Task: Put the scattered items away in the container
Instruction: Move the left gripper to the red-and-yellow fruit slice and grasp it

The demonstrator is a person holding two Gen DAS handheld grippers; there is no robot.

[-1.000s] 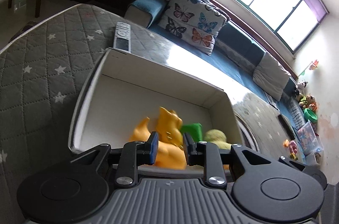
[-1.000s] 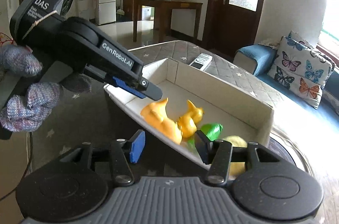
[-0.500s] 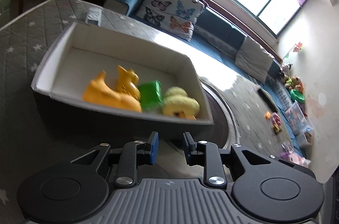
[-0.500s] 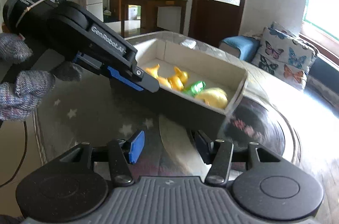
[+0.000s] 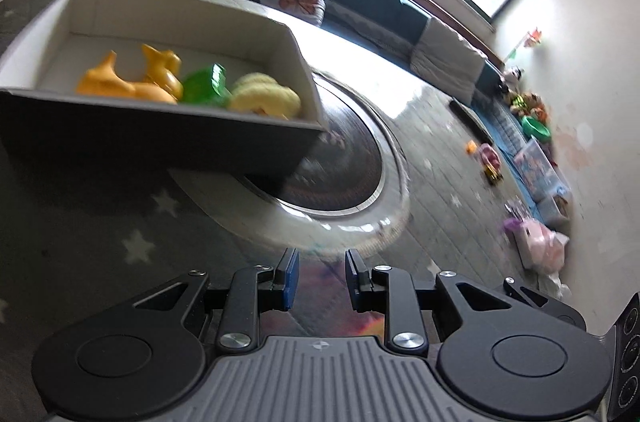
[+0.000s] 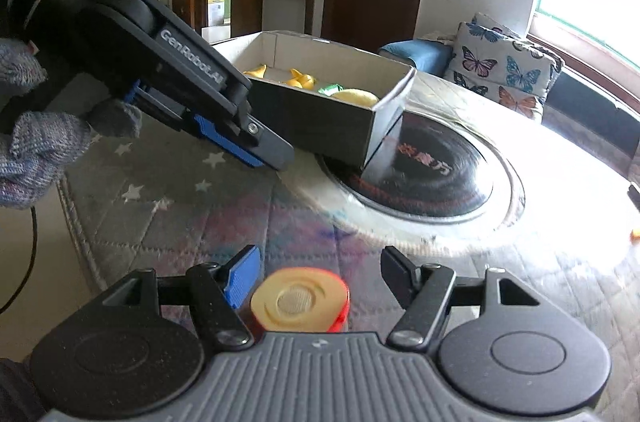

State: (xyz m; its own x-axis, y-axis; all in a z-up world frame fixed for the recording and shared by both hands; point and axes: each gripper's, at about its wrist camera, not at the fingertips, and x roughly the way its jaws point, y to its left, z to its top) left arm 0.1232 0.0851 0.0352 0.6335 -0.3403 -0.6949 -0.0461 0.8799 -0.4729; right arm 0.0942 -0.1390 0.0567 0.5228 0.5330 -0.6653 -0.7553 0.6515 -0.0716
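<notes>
1. Left wrist view: the left claw point(image 5: 318, 280) hangs low over the grey star-patterned quilted mat point(image 5: 132, 246), its blue pads drawn in to a narrow gap with nothing between them and nothing touching them

2. Same view: the container, a white cardboard box point(image 5: 160, 138) with dark outer walls, sits up and to the left of that claw, well apart from it; inside lie an orange toy point(image 5: 116, 84), a green toy point(image 5: 204, 84) and a pale yellow toy point(image 5: 264, 98), huddled toward the box's right end. One corner of the box overlaps a round black disc with a white rim point(image 5: 344, 178)

3. Right wrist view: the right claw point(image 6: 320, 276) is the one that matters here. A small round toy with a cream-yellow top and a red-orange side point(image 6: 300, 302) sits right between its fingers, closer to the blue left pad point(image 6: 242, 276) than to the dark right one, and neither pad appears to press on it. The jaws are opening, now roughly half wide

4. Same view: the box lies ahead and slightly left of that toy, its long axis running away toward the door; I judge the right hand the nearer one for this pick. The left claw, held in a grey knitted glove point(image 6: 36, 142), points down beside the box's near wall
</notes>
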